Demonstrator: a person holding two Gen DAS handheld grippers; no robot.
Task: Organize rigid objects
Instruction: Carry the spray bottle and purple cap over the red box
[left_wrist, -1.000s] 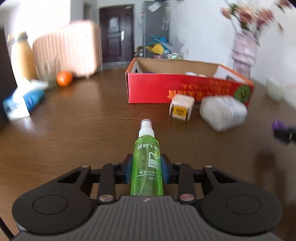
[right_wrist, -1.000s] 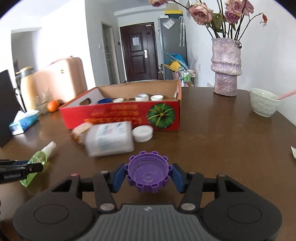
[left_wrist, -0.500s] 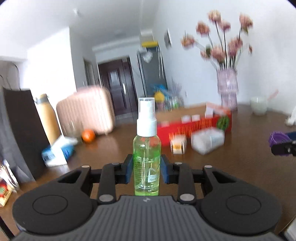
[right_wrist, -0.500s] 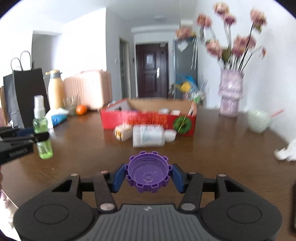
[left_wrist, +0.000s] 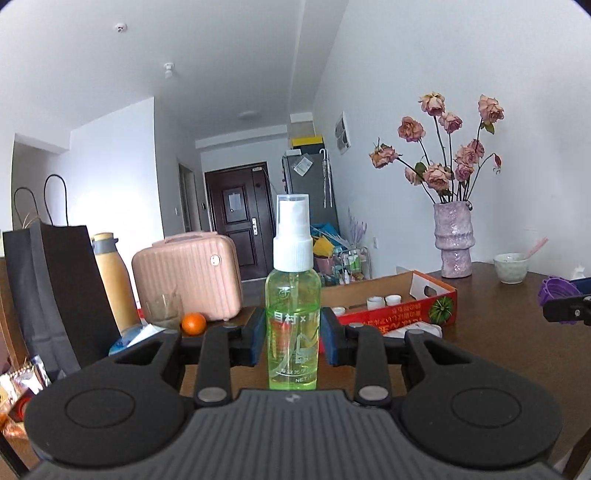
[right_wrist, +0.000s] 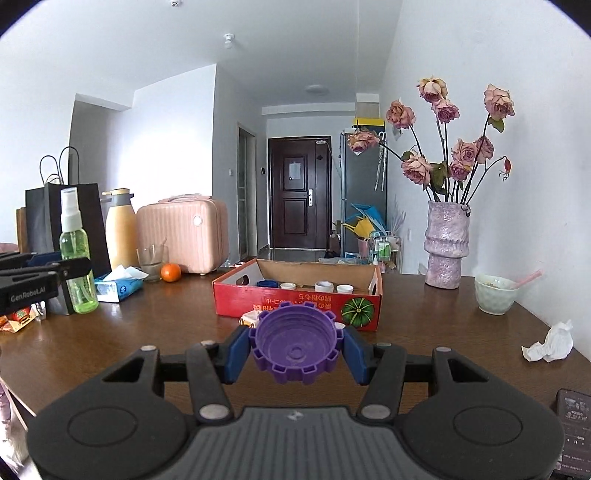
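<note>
My left gripper (left_wrist: 293, 341) is shut on a green spray bottle (left_wrist: 293, 314) with a white pump top, held upright above the table. It also shows in the right wrist view (right_wrist: 75, 258) at the far left. My right gripper (right_wrist: 295, 349) is shut on a purple toothed cap (right_wrist: 295, 343), open side toward the camera. The cap shows in the left wrist view (left_wrist: 556, 290) at the right edge. A red cardboard box (right_wrist: 295, 304) with several small white jars inside stands ahead on the brown table (right_wrist: 147, 332).
A pink case (right_wrist: 183, 234), yellow flask (right_wrist: 120, 229), glass (right_wrist: 151, 260), orange (right_wrist: 170, 272), tissue pack (right_wrist: 118, 284) and black bag (right_wrist: 62, 218) stand at the left. A vase of roses (right_wrist: 445, 247), bowl (right_wrist: 495, 293) and crumpled tissue (right_wrist: 550, 341) are at the right.
Both grippers have risen and tilted up from the table with their objects. The spray bottle went from lying forward to upright. The box now looks farther and lower.
</note>
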